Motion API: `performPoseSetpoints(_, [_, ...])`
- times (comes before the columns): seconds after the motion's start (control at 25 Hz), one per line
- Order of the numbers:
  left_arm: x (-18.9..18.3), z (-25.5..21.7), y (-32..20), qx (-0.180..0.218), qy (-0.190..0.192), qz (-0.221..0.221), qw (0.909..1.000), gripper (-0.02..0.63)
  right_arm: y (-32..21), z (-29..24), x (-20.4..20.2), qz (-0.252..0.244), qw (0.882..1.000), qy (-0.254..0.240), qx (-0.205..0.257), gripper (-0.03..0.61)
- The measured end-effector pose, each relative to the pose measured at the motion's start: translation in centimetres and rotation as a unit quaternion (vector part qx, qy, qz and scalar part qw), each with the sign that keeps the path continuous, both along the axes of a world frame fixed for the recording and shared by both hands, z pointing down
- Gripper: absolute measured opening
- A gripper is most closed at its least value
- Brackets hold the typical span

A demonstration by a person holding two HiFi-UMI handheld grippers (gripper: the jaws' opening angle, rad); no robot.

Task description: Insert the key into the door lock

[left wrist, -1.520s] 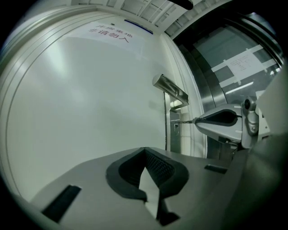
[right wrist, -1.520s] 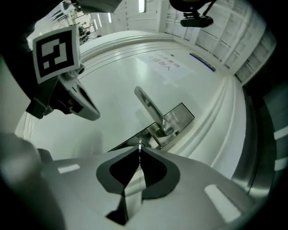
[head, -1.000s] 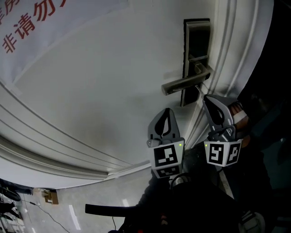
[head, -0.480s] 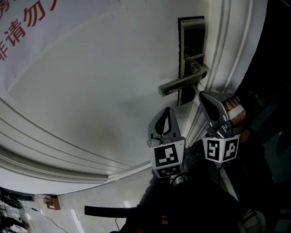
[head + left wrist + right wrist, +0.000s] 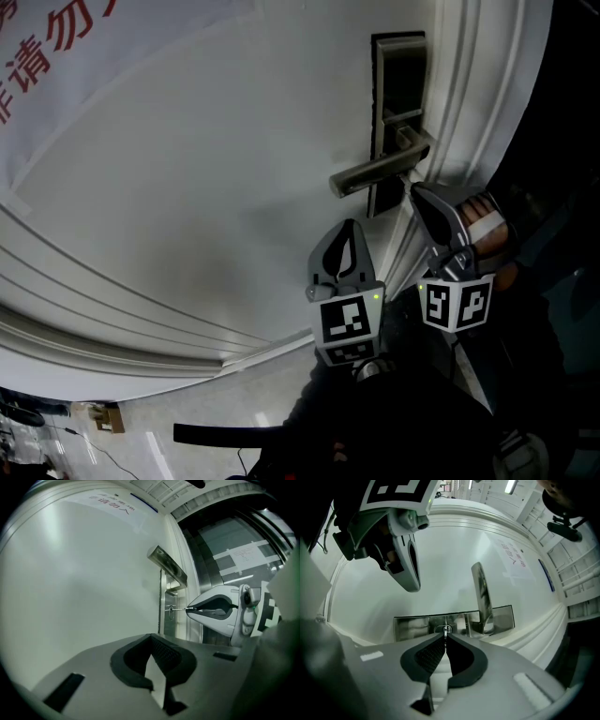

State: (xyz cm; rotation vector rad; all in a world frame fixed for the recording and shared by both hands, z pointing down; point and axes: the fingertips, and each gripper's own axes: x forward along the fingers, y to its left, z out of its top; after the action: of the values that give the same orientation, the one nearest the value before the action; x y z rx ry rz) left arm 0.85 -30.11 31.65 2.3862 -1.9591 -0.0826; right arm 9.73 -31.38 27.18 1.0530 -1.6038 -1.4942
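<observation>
Head view: shows white door [image 5: 234, 187] filling most of frame, with steel plate [image 5: 398, 94] far right and handle [image 5: 375, 173] jutting left from it. Puts left gripper [image 5: 349, 225] near the door below the handle, clear of the plate. Puts right gripper [image 5: 422, 197] just right of it, tip up at the plate's lower end, under the handle. Shows a hand [image 5: 489, 228] behind the right gripper and a red-lettered banner [image 5: 56, 47] far left on the door. Key too thin to make out here.

Left gripper view: looks along closed jaws, tips together, nothing between them. Faces bare door [image 5: 84, 573], plate [image 5: 165, 620] ahead to the right, handle [image 5: 168, 565] above. Catches right gripper [image 5: 188, 608] at right, clamped on key [image 5: 180, 607]. Blade level, tip at keyhole [image 5: 171, 609] in the plate. Cannot tell how deep the blade sits.

Right gripper view: looks along jaws clamped on key [image 5: 445, 638], seen edge-on as a thin sliver straight ahead. Far end of blade meets round keyhole [image 5: 446, 629]. Plate [image 5: 412, 626] across the frame, handle [image 5: 480, 597] rising from its right part. Left gripper [image 5: 412, 587] at upper left, tip pointing toward door [image 5: 440, 559], short of the plate, apart from the key.
</observation>
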Motion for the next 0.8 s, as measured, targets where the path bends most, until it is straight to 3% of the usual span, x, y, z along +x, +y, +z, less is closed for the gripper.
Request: performPoseSetpoints(0.8, [-0.2,-0.01,-0.02,0.001,-0.002,0.012,0.9999,0.002,-0.6,0.0,-0.39,0.012,1.0,0.024,0.003,0.012])
